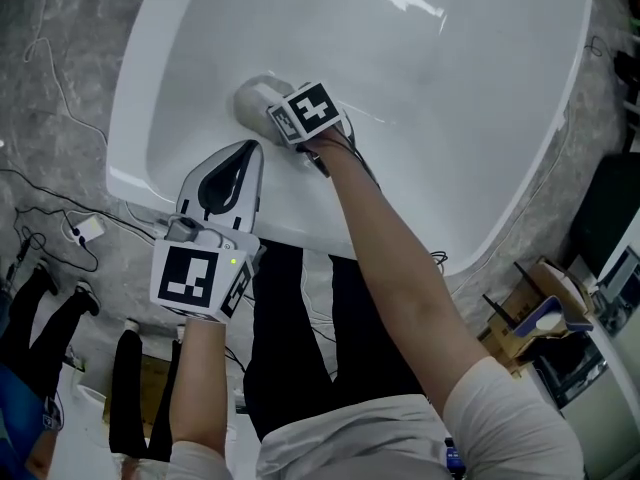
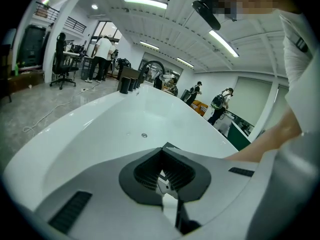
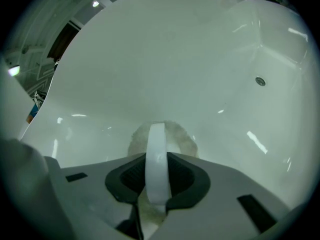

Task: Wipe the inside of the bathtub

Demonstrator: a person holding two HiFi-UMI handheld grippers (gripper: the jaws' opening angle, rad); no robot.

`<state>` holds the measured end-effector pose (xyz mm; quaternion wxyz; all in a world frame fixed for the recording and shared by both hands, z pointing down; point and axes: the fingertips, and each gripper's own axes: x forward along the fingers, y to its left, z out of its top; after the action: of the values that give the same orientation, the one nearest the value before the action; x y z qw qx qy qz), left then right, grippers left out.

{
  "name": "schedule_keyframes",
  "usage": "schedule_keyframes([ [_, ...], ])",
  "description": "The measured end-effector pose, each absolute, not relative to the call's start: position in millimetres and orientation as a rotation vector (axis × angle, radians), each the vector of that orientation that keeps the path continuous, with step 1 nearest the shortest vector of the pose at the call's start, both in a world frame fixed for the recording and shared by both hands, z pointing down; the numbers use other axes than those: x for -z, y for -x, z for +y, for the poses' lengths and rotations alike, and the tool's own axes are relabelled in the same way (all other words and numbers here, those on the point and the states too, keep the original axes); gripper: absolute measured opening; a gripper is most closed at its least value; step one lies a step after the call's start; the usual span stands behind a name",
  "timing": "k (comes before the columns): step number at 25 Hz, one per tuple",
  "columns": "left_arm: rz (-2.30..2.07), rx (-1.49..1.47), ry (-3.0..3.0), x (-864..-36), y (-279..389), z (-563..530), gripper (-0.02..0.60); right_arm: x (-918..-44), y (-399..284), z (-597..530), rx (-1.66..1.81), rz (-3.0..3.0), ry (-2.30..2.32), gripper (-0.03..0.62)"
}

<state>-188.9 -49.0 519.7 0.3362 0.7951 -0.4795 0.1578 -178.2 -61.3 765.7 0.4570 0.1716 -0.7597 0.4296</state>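
The bathtub point(image 1: 520, 168) is a big white glossy oval with a broad rim, and its smooth inside throws back streaks of the ceiling lights point(image 2: 145, 3). A small round drain point(image 3: 260, 81) sits low in the basin. The tub stands on a grey marbled floor point(image 1: 60, 48), right in front of the person, who leans over its near edge.

The right gripper point(image 3: 156, 156) is down inside the tub. Its jaws are clamped on the white handle point(image 3: 156, 134) of a round, fuzzy, pale scrubbing pad point(image 3: 186, 143). The pad lies flat against the tub's near inner wall, up the slope from the drain. From above, the pad point(image 1: 252, 96) shows as a grey disc just left of the gripper's marker cube. The person's bare right forearm point(image 1: 400, 258) stretches across the rim to reach it.

The left gripper point(image 1: 248, 153) rests on the near rim, to the left of that arm. Its jaws are pressed together with nothing between them, and they point along the length of the tub.

Thin cables point(image 1: 50, 183) trail over the floor to the left of the tub, with a small white plug point(image 1: 88, 230) among them. Cardboard clutter point(image 1: 535, 318) sits at the right. Further back in the room stand several people point(image 2: 104, 54) and an office chair point(image 2: 61, 59).
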Motion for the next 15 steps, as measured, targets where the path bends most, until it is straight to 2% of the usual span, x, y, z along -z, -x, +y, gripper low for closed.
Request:
schedule_keyframes([
  [15, -1.323, -0.311, -2.103, -506, 209, -57, 0.011, -776, 208, -75, -0.99, -1.962, -0.402, 0.095],
])
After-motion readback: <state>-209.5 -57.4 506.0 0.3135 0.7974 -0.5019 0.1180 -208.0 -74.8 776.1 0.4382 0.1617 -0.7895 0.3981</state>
